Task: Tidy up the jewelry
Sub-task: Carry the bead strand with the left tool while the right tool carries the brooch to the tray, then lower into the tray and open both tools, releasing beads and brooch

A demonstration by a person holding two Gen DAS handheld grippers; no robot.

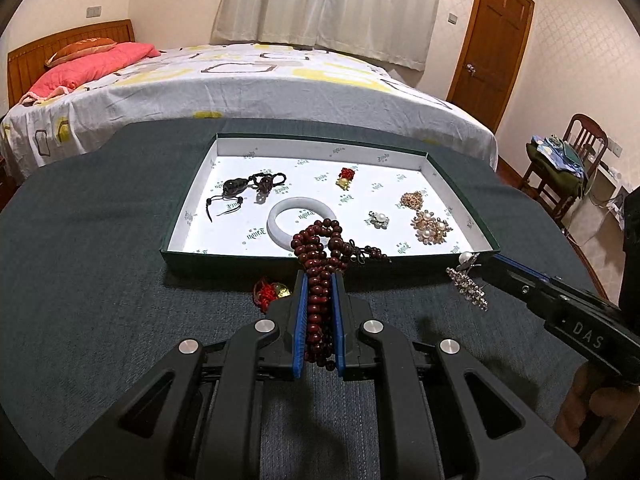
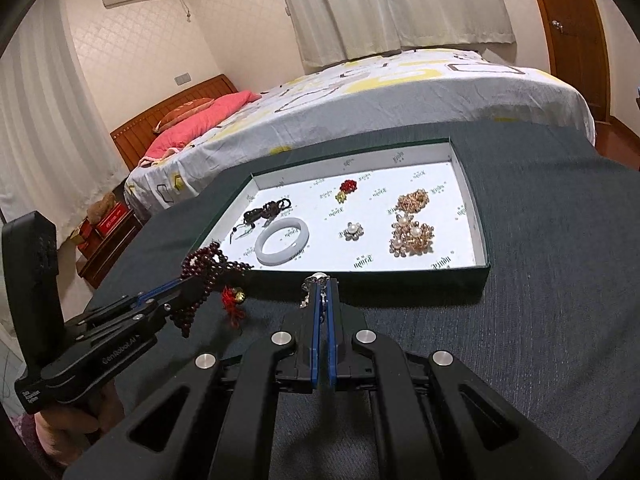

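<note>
A shallow green box with a white lining lies on the grey cloth. In it lie a white bangle, a dark cord pendant, a red-gold charm, a pearl flower brooch and gold pearl brooches. My left gripper is shut on a dark red bead string, held at the box's near edge. My right gripper is shut on a rhinestone pearl brooch just before the box's near wall.
A red tassel charm with a gold piece lies on the cloth outside the box, near my left gripper. A bed stands behind the table. A chair with clothes stands at the right.
</note>
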